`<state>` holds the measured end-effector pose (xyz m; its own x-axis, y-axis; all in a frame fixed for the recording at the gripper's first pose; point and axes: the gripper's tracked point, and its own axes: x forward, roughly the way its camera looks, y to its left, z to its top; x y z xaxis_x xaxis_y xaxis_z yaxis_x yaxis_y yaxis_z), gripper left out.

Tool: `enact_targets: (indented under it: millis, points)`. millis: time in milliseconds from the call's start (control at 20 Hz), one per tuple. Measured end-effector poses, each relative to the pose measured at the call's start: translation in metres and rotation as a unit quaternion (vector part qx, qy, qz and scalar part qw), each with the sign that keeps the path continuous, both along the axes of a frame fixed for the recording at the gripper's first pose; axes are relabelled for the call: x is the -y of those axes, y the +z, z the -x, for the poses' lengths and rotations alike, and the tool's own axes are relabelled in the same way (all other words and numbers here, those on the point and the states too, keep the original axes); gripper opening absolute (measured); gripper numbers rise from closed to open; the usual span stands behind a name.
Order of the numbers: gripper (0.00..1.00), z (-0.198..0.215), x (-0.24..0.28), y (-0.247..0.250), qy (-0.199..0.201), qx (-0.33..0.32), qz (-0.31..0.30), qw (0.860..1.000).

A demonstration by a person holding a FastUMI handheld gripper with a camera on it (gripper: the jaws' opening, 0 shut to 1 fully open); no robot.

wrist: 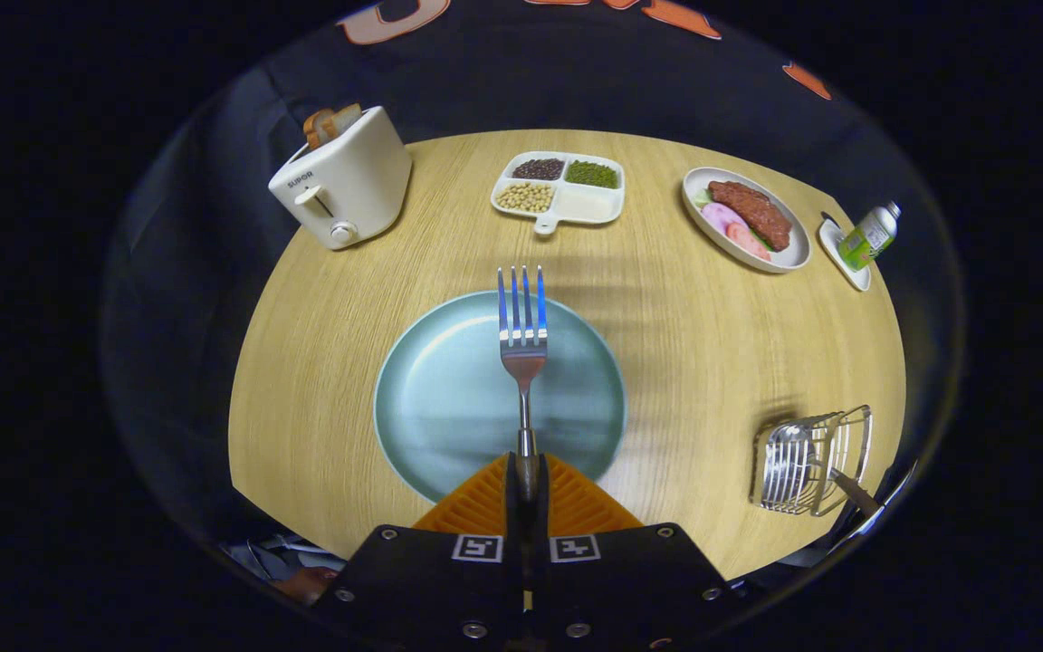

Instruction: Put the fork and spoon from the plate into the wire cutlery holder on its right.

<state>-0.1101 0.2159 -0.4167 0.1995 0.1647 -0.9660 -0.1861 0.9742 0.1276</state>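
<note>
My gripper is shut on the handle of a metal fork, both orange fingers pressing on it. The fork sticks straight ahead, tines pointing away, held up over the pale blue plate on the round wooden table. Nothing lies on the plate. To the right of the plate stands the wire cutlery holder, lying low near the table's edge, with a spoon inside it, bowl showing through the wires and handle poking out to the right.
A white toaster with bread stands beyond the plate to the left. A divided dish of beans is straight beyond. A plate of meat and a small green-labelled bottle on a saucer sit at the far right.
</note>
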Motion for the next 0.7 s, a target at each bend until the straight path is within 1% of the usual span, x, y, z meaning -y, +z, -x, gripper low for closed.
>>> enact_targets:
  millis: [150,500,700]
  points:
    - [0.04,0.01,0.048,0.017,-0.01,0.008,-0.002,1.0]
    - [0.04,0.023,0.148,0.036,-0.059,0.016,0.014,0.998]
    - [0.04,0.032,0.183,0.038,-0.058,0.008,0.019,0.998]
